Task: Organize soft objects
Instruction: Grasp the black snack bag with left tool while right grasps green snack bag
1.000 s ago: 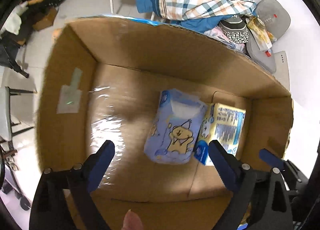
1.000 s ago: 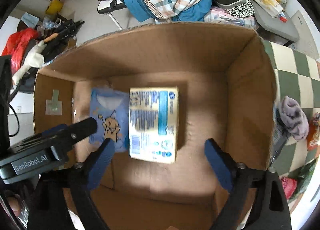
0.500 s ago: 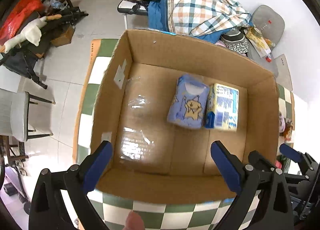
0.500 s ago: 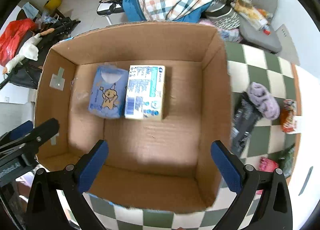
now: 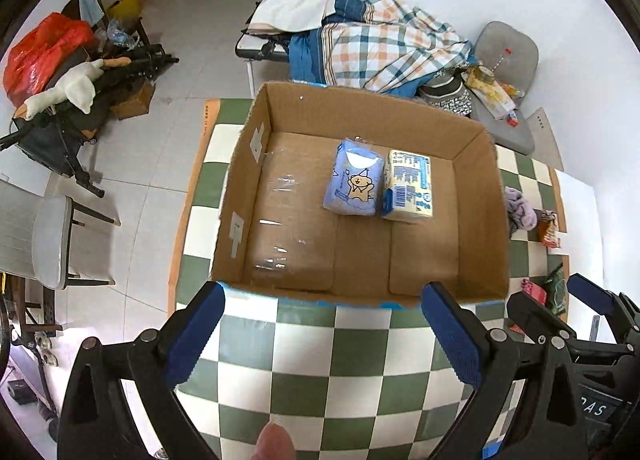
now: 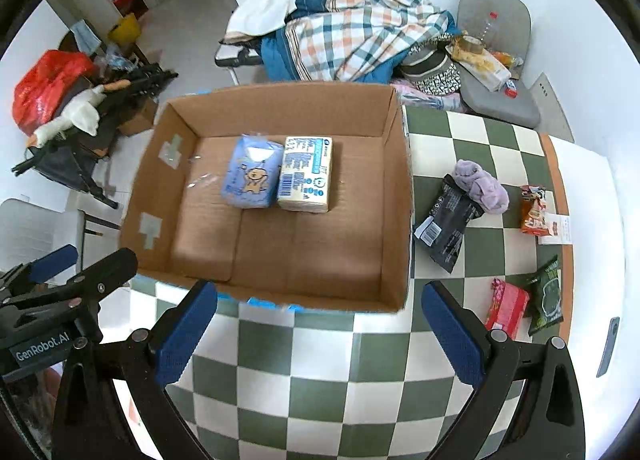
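Right wrist view, left to right: the left gripper (image 6: pixel 60 280), black with blue pads, enters at the left edge, its jaws spread apart with nothing between them, beside an open brown cardboard box (image 6: pixel 396 195) resting on a green-and-white checked tablecloth (image 6: pixel 328 372). Inside the box, toward its far wall, a light-blue soft tissue pack printed with a cartoon bear (image 6: pixel 251 173) lies touching a cream-and-blue soft tissue pack with a barcode (image 6: pixel 307 179), the blue one on the left. To the right of the box, on the cloth, a black foil pouch (image 6: pixel 446 221) lies partly under a crumpled lilac fabric piece (image 6: pixel 480 185). Farther right are an orange snack packet (image 6: pixel 533 209), a red-pink packet (image 6: pixel 506 306) and a dark green packet (image 6: pixel 546 298), the last two touching. The right gripper (image 6: pixel 320 336) hovers over the cloth in front of the box, jaws spread wide, holding nothing. Left wrist view shows the left gripper (image 5: pixel 324 340) likewise spread wide and unloaded above the cloth at the box's near wall.
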